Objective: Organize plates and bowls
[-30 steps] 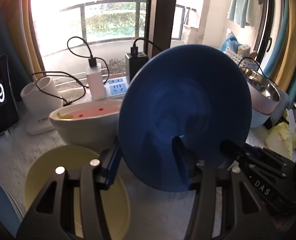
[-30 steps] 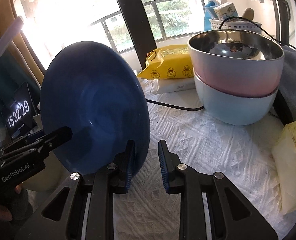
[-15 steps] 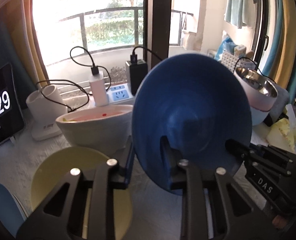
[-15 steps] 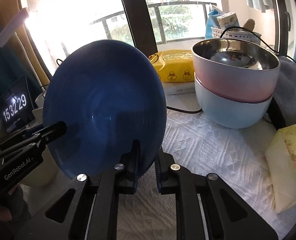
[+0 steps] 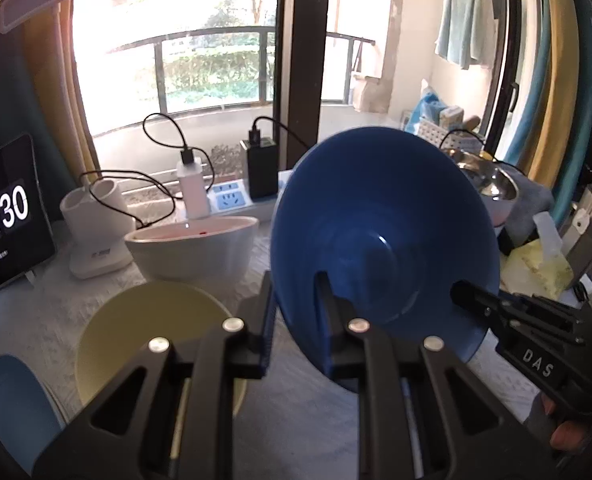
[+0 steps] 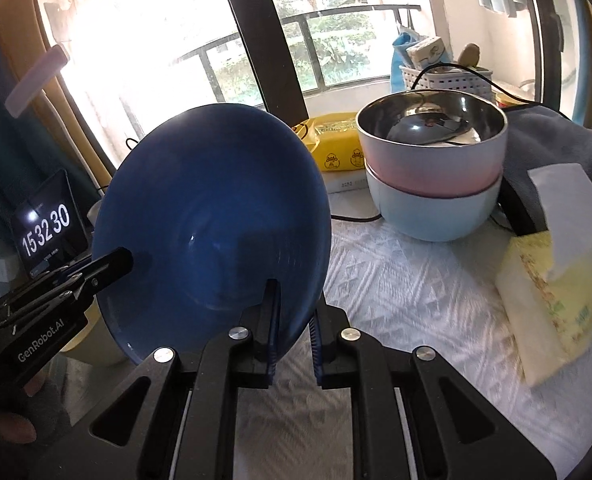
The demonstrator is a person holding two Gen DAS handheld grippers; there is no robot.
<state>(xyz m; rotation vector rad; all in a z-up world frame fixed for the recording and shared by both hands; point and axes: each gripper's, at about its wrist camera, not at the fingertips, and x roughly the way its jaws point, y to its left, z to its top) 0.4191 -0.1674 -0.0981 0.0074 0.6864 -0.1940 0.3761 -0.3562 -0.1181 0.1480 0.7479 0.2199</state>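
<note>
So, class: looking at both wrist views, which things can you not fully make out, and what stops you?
- Yellow plate, left wrist view: its near part is hidden behind the left gripper.
- Light blue plate, left wrist view: cut off by the picture's edge.
- White bowl, left wrist view: contents too blurred to identify.
- Light blue bowl, right wrist view: inside hidden by the pink bowl nested in it.

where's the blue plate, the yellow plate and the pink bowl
blue plate (image 5: 383, 216): left wrist view, its underside
yellow plate (image 5: 152, 320): left wrist view, its inner face
pink bowl (image 6: 431, 172): right wrist view, its outer wall
</note>
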